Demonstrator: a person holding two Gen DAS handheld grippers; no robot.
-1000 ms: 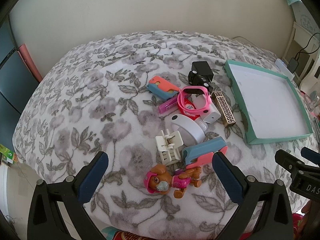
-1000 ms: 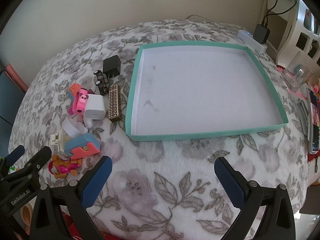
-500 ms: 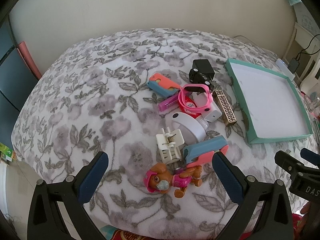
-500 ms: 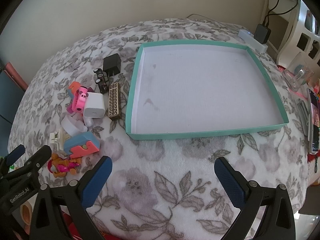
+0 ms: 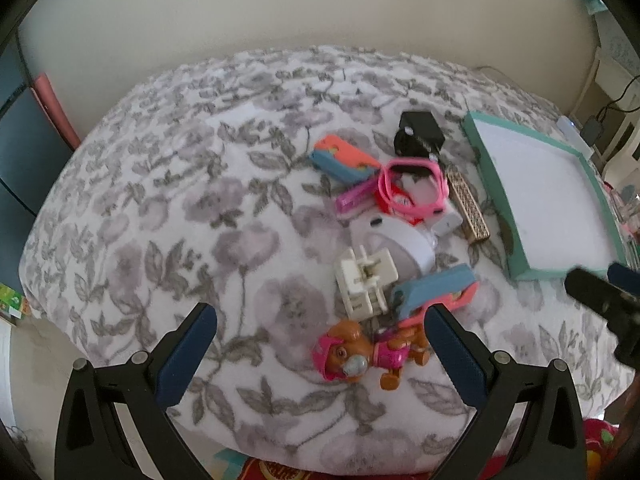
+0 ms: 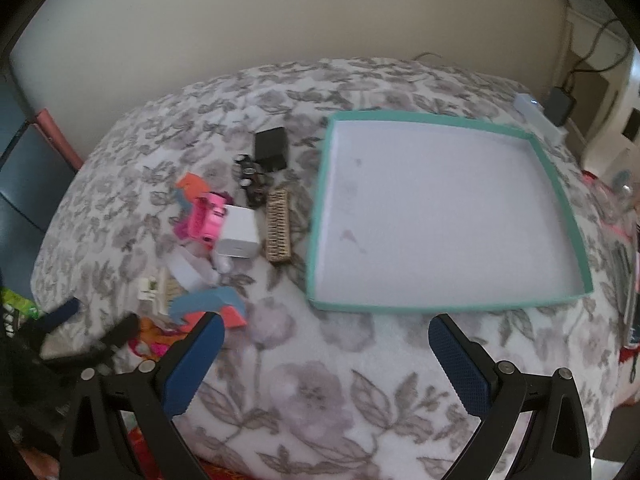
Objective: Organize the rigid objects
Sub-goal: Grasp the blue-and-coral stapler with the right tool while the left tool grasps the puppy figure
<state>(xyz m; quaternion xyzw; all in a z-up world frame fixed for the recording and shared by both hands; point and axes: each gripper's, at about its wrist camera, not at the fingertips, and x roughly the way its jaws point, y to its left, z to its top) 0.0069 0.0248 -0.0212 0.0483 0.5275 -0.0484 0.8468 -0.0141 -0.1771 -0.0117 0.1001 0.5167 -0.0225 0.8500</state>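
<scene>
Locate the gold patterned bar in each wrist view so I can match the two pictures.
Left wrist view: the gold patterned bar lies right of centre, between the pink watch and the teal tray.
Right wrist view: it lies left of centre, just left of the tray.
Shared landmark: the teal tray's left wall, which runs alongside the bar.
</scene>
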